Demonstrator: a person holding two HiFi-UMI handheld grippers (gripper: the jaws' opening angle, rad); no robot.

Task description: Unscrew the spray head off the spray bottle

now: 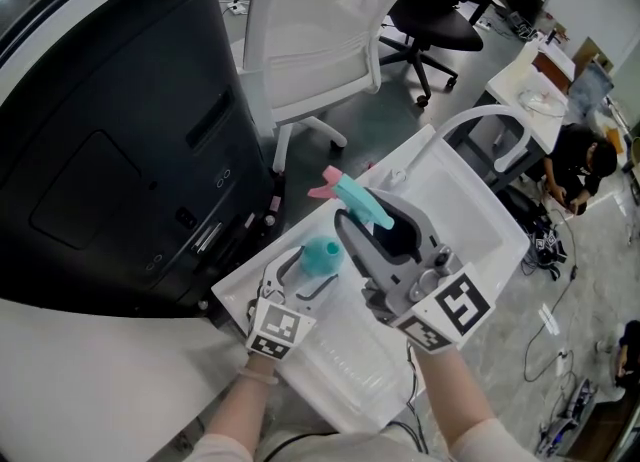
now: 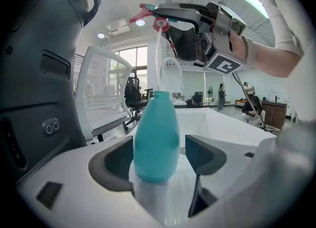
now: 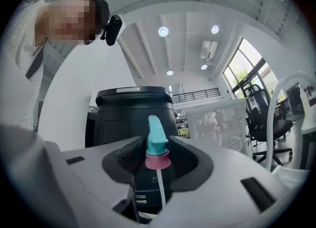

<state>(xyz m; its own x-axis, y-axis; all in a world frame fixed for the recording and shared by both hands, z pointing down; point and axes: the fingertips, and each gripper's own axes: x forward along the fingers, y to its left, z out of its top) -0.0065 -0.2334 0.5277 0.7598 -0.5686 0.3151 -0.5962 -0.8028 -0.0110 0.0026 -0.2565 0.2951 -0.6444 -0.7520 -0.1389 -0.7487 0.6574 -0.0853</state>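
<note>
Head view: white table (image 1: 465,200), black machine (image 1: 100,130) on its left, white chair (image 1: 320,35) behind. Teal bottle (image 1: 322,255) stands on the table with the left gripper (image 1: 305,275) around it. Right gripper (image 1: 365,220) is up above and just right of the bottle, gripping the spray head (image 1: 358,200). Head is off the bottle, pink nozzle pointing away from the person.

Left gripper view: bottle (image 2: 157,138) upright on the table between the jaws of the left gripper (image 2: 158,160), neck open. Left pad (image 2: 114,165) sits against or just behind the bottle's side, and a thin strip of table shows between bottle and right pad (image 2: 205,154). So jaws are bracketing it, not clamped. Overhead, the right gripper (image 2: 170,17) has the spray head (image 2: 157,20). Its tube (image 2: 158,59) hangs straight down to the bottle mouth; can't tell if the tip is inside.

Right gripper view: right gripper (image 3: 157,153) about half closed, both pads pressing the spray head (image 3: 156,140) just above its pink collar (image 3: 157,161). Tube (image 3: 160,192) drops below the jaws. Black machine (image 3: 133,113) in the background.
</note>
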